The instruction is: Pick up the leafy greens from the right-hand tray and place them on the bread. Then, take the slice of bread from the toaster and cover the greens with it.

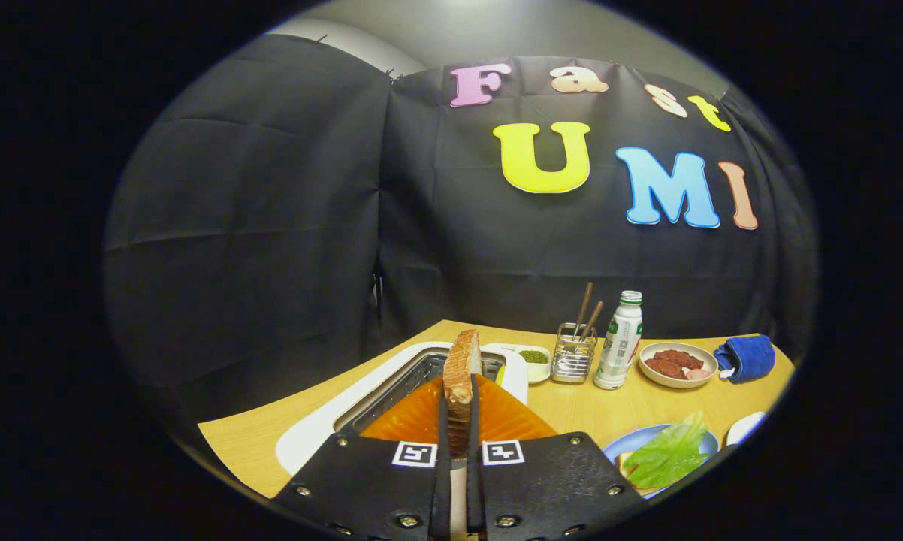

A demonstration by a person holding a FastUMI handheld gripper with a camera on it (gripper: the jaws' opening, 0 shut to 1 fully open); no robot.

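A toasted bread slice (462,367) stands on edge between the fingers of my gripper (460,409), which is shut on it. It is held just above the slots of the white toaster (324,428). To the right of the fingers, a blue plate (632,443) carries a slice of bread (626,464) with leafy greens (669,452) lying on top. Most of that lower bread is hidden under the greens.
Beyond the toaster stand a small white dish of green bits (533,359), a metal holder with chopsticks (573,361) and a white bottle (618,342). Farther right are a bowl of red meat (677,364), a blue cloth (748,357) and a white dish's rim (744,427).
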